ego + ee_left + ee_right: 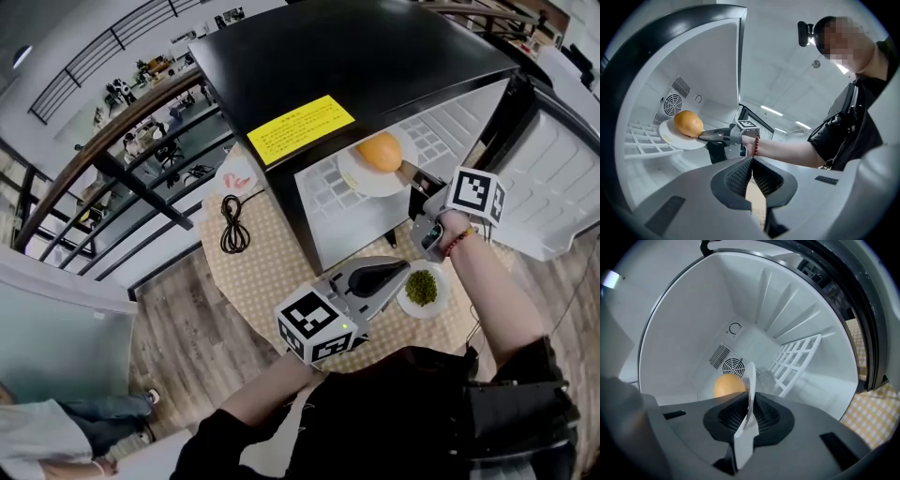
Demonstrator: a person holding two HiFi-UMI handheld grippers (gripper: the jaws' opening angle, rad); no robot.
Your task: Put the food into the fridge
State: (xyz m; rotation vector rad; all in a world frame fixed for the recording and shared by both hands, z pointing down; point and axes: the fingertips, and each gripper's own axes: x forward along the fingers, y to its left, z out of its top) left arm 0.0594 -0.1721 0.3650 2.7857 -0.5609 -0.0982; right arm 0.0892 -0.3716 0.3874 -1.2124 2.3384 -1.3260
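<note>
No print could be read anywhere; there was one label and a few marks.

A yellow label (300, 128) lay on the black top of the fridge (394, 56), near its front edge. It carried several lines of dark print too small to read. Inside the fridge, a small hooked-ring mark (735, 328) stood on the back wall, without legible letters. The plate (670, 138) at the fridge's mouth bore a tiny yellowish sticker, also illegible. The left gripper's cube (319, 328), in front of the fridge, and the right gripper's cube (476, 195), beside its opening, showed black-and-white square patterns only.
</note>
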